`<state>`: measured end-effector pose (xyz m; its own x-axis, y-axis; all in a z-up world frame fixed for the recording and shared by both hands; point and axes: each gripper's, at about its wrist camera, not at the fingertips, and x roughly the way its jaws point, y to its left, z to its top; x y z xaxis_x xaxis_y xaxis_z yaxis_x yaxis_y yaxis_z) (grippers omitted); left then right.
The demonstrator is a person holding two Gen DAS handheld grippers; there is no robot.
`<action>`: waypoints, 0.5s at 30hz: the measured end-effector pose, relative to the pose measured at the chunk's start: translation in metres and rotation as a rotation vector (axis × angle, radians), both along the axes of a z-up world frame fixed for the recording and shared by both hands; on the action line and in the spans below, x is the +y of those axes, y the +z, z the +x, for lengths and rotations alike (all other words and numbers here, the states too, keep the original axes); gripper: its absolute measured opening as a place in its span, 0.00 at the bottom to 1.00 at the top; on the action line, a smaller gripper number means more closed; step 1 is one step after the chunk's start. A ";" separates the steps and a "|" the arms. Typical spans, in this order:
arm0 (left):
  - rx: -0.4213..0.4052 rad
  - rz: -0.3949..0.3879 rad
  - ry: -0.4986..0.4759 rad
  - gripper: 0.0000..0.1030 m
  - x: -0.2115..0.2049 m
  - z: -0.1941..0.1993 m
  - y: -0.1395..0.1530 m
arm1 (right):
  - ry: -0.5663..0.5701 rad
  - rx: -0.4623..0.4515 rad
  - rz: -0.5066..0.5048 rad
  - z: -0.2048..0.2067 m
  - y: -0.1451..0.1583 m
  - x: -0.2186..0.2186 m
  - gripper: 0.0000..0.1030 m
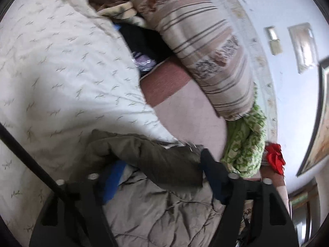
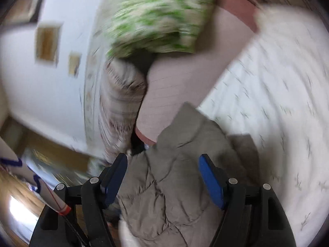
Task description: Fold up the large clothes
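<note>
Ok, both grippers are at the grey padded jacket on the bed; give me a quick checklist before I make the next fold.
1. Left gripper has fabric between its fingers: ok, jacket fills the gap.
2. Right gripper has fabric between its fingers: ok.
3. Either grip actually closed: not ok, both sets of fingers stand wide apart.
4. Jacket lying flat: not ok, bunched and creased.
5. Landing area: white quilt looks free; green patterned cloth sits close.
6. Right view sharp: not ok, motion blur.
</note>
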<state>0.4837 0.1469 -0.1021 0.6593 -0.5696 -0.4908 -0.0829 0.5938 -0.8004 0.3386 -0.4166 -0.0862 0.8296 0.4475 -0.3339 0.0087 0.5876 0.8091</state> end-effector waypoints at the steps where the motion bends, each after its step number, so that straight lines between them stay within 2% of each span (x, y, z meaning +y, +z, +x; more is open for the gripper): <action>1: 0.014 -0.009 -0.002 0.74 0.006 0.002 -0.003 | 0.023 -0.007 -0.056 0.001 0.007 0.015 0.75; 3: 0.044 0.012 0.066 0.74 0.018 -0.002 -0.008 | 0.109 -0.031 -0.210 0.002 0.022 0.068 0.75; 5: 0.041 0.073 0.167 0.74 0.027 -0.016 -0.005 | 0.195 -0.035 -0.306 0.010 0.025 0.113 0.75; 6: 0.026 0.099 0.180 0.74 0.027 -0.020 -0.002 | 0.242 -0.036 -0.360 0.014 0.026 0.137 0.75; 7: 0.012 0.131 0.190 0.74 0.024 -0.024 0.002 | 0.267 -0.023 -0.463 0.020 0.026 0.166 0.75; 9: -0.071 0.253 0.222 0.75 0.007 -0.040 0.017 | 0.279 0.012 -0.663 0.035 0.020 0.208 0.73; 10: -0.106 0.297 0.221 0.75 -0.002 -0.044 0.021 | 0.271 0.041 -0.720 0.042 0.013 0.217 0.73; 11: -0.161 0.363 0.189 0.77 -0.023 -0.050 0.028 | 0.260 0.085 -0.744 0.051 0.003 0.220 0.73; 12: -0.185 0.392 0.158 0.77 -0.036 -0.050 0.030 | 0.254 0.128 -0.739 0.058 -0.009 0.217 0.73; 13: -0.217 0.454 0.085 0.78 -0.062 -0.049 0.031 | 0.246 0.182 -0.732 0.066 -0.024 0.211 0.72; 15: -0.201 0.542 -0.009 0.78 -0.097 -0.040 0.021 | 0.238 0.239 -0.715 0.078 -0.052 0.199 0.72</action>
